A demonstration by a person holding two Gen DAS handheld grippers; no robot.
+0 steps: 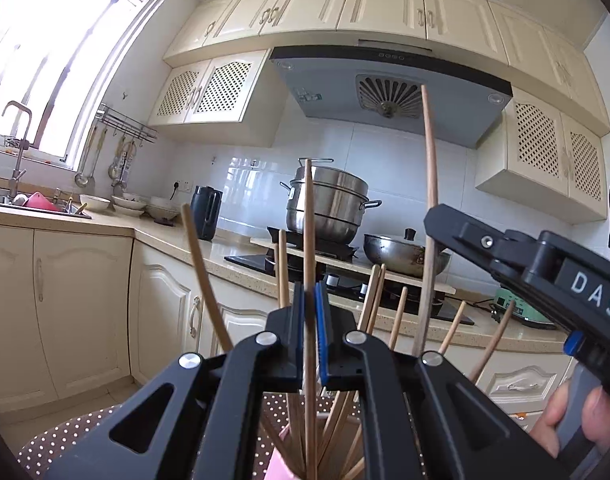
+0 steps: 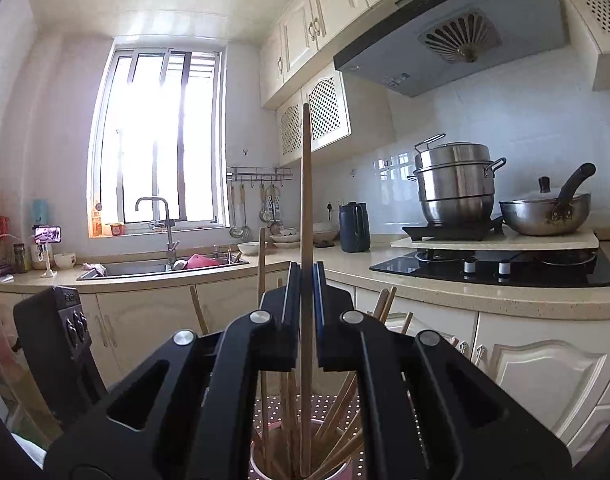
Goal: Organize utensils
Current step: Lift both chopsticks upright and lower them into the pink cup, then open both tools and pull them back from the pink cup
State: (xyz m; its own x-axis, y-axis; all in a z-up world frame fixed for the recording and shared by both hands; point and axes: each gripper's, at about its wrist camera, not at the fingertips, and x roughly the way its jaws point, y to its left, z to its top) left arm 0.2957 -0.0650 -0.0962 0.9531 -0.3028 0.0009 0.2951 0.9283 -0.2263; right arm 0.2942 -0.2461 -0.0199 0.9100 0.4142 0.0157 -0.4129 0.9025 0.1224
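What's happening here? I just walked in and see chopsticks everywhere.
A person holds a gripper in each hand over a pink cup full of wooden chopsticks. The left gripper is shut on one upright chopstick, and the right gripper is shut on another chopstick. Both sticks reach down into the cup, so they are being slotted in or drawn out; which one I cannot tell.

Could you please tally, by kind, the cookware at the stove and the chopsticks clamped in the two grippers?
Steamer pot: 1
Wok: 1
Clamped chopsticks: 2, one in the left gripper, one in the right gripper
Total: 4
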